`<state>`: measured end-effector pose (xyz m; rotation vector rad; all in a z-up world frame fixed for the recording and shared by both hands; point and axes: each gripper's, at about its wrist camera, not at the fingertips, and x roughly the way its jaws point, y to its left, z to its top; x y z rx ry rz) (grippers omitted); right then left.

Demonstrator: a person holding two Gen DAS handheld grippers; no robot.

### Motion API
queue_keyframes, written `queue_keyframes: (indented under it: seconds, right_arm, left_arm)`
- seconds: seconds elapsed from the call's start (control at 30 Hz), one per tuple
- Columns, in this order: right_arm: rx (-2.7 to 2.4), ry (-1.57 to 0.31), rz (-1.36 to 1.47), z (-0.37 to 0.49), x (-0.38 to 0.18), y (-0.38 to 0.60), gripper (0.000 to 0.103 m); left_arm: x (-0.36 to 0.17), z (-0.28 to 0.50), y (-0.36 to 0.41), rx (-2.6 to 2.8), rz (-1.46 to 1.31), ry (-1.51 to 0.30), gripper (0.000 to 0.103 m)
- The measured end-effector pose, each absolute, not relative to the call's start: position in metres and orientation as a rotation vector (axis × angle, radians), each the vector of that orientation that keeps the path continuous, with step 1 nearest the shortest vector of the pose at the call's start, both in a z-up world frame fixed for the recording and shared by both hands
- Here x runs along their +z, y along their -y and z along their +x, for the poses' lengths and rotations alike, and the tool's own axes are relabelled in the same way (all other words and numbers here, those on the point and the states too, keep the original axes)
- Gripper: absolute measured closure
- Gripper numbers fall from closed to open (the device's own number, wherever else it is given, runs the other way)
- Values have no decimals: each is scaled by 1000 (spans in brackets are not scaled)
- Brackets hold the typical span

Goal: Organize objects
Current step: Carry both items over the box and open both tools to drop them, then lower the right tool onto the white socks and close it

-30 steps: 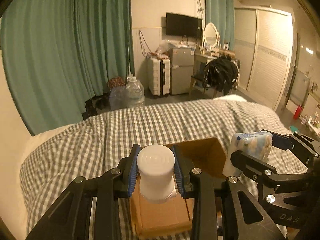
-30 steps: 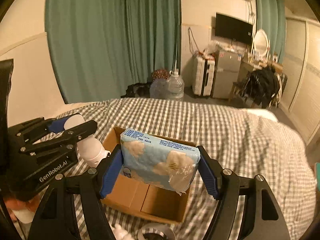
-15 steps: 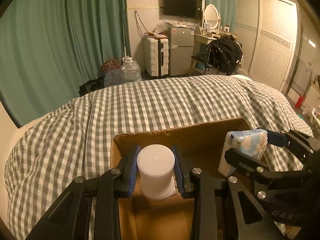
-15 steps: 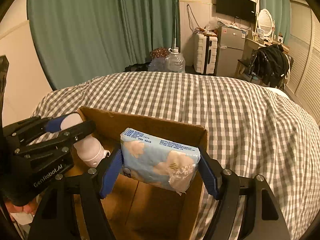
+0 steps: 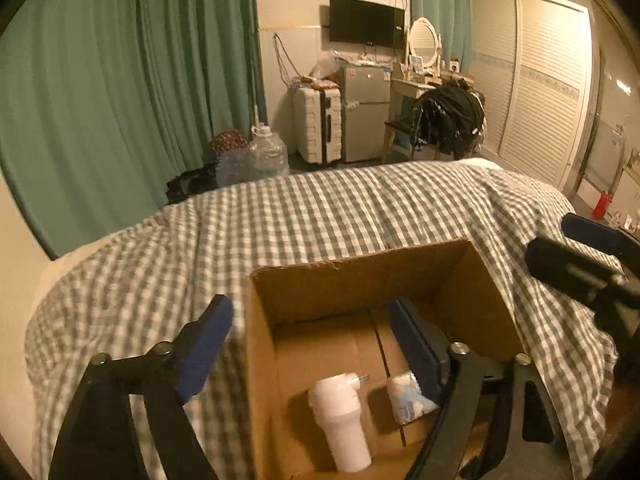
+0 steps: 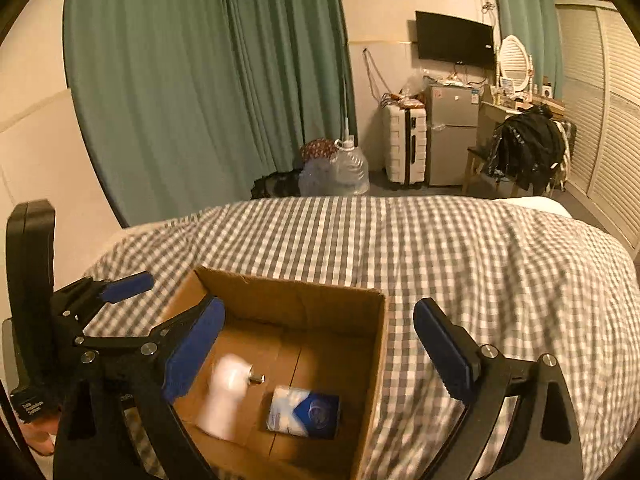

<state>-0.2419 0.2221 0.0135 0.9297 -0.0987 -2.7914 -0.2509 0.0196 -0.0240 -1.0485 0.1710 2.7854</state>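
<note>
Soft gray-checked bedspread point(image 6: 460, 248) under a square, matte cardboard box point(image 6: 298, 300). Inside, on the floor: smooth white plastic bottle point(image 5: 342, 412) with a small nozzle, beside a crinkly blue tissue pack point(image 6: 304, 414), possibly touching. Left gripper point(image 5: 308, 348) and right gripper point(image 6: 316, 354) spread wide, empty; half a second ago clamped on bottle and pack.

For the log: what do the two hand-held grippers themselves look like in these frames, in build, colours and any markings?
Both match. The left hand-held gripper and right hand-held gripper have black, angular linkage arms joined by silver round-headed bolts, and each finger carries a long, flat blue pad. In the right wrist view, small white lettering sits on the left one's body, too blurred to read. No cables show, and no sleeves.
</note>
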Motion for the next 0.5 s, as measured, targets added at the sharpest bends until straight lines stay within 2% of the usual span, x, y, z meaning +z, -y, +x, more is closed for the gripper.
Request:
queue_keyframes:
  seconds: [0.1,0.27,0.5]
  right_arm:
    - [-2811,86,901,-212,37,-222,7]
    - [-2848,11,834,-162,77,-220,7]
    - [-2855,-101,744,-93,116,-205,7]
  left_arm:
    - [-4,-229,-9,2823,-1019,-174,9]
    - [26,-182,0,2866,-953,-199,4]
    - [51,-120,6,2902,-927,-207,4]
